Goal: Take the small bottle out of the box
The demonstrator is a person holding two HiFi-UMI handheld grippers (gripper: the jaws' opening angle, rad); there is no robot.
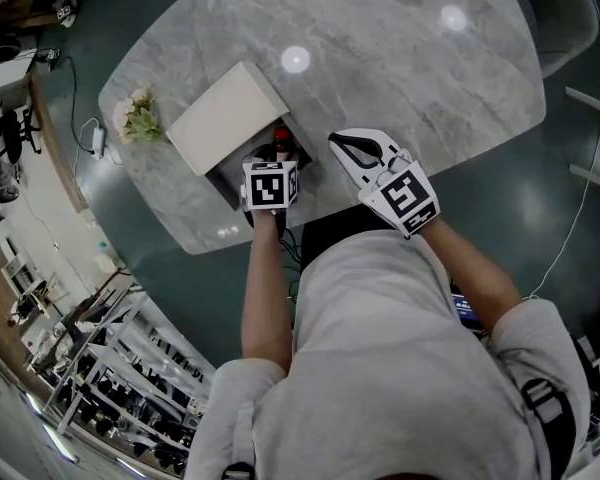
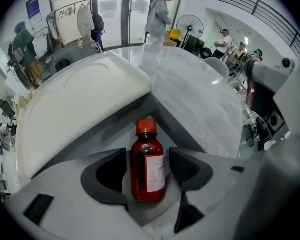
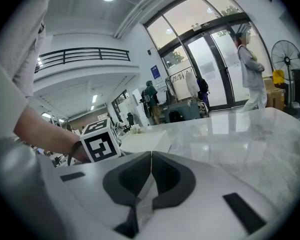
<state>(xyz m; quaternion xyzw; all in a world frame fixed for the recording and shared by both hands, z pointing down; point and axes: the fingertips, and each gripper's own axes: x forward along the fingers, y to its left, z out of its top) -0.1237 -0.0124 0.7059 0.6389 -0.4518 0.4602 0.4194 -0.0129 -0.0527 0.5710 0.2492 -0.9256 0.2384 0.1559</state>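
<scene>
A small dark-red bottle with a red cap and a white label stands upright inside the grey box, under its raised white lid. My left gripper is open around it, a pad on each side of the bottle with a thin gap at each. From the head view only the bottle's red cap shows, beyond the left gripper, beside the lid. My right gripper hovers just right of the box, shut with nothing in it.
The box sits at the near edge of a grey marble table. A small bunch of flowers lies at the table's left end. A chair stands at the far right. People stand in the room beyond the table.
</scene>
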